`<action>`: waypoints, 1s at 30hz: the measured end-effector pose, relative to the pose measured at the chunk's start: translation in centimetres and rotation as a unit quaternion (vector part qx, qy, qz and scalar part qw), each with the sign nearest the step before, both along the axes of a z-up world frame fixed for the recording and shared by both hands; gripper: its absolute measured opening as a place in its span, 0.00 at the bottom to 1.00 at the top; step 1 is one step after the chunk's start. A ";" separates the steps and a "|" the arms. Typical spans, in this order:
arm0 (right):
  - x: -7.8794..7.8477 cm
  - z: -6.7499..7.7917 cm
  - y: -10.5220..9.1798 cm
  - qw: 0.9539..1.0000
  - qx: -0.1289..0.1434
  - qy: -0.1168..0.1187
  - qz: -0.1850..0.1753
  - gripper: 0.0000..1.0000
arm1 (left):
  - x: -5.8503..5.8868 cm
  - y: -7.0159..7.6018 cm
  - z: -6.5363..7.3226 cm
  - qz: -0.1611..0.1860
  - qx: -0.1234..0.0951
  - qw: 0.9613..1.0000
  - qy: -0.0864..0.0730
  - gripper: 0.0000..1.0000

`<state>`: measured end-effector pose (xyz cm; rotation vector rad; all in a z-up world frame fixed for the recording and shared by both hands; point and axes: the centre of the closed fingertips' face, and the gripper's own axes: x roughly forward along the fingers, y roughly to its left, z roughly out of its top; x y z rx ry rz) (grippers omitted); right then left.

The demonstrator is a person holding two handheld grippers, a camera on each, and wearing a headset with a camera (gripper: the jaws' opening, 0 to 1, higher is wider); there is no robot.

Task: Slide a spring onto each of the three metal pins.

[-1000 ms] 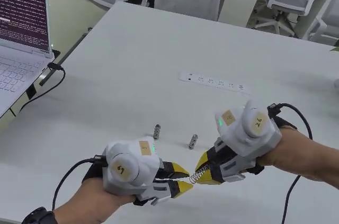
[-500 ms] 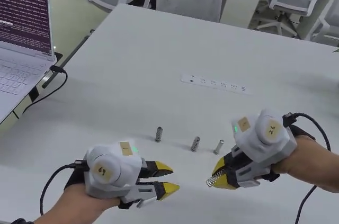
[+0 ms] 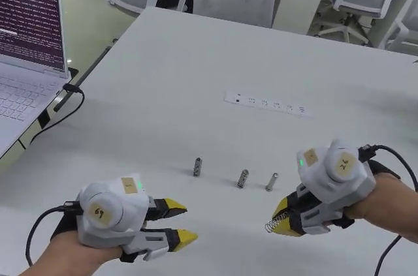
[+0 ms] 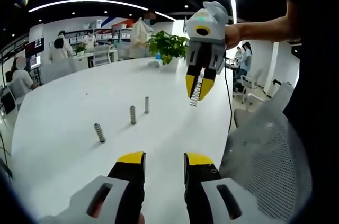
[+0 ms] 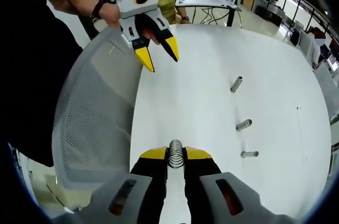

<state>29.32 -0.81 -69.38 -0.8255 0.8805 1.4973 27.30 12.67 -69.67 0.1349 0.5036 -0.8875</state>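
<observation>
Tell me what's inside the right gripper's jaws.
A coil spring is clamped between the right gripper's yellow jaws, one end poking past the tips. Its rear part is covered by the jaws, so its full length is hidden.

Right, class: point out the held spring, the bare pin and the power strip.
held spring (image 3: 272,225), head view, its exposed coils
bare pin (image 3: 272,181), head view, mid-shaft
power strip (image 3: 264,103), head view, top face
</observation>
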 end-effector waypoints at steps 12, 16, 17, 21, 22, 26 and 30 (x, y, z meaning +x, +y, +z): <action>0.8 -0.6 -1.4 1.000 -0.008 -0.004 -0.023 0.08 | -0.2 3.0 -0.3 0.046 0.007 0.999 0.004 0.30; 1.0 -0.7 -1.6 0.999 -0.010 -0.004 -0.030 0.08 | -0.2 4.1 -0.4 0.063 0.008 0.998 0.007 0.32; 1.1 -0.8 -1.6 0.999 -0.010 -0.004 -0.031 0.08 | -0.3 4.4 -0.5 0.067 0.009 0.998 0.009 0.33; 1.4 -1.0 -1.8 0.999 -0.013 -0.005 -0.035 0.08 | -0.3 5.5 -0.6 0.083 0.012 0.996 0.011 0.35; 1.4 -1.0 -1.8 0.999 -0.013 -0.005 -0.036 0.08 | -0.3 5.8 -0.6 0.086 0.011 0.996 0.011 0.36; 2.1 -1.3 -2.1 0.999 -0.020 -0.009 -0.043 0.08 | -0.3 6.8 -0.7 0.104 0.011 0.994 0.015 0.39; 2.3 -1.6 -2.3 0.999 -0.027 -0.012 -0.034 0.08 | -0.2 7.5 -0.8 0.116 0.009 0.993 0.017 0.40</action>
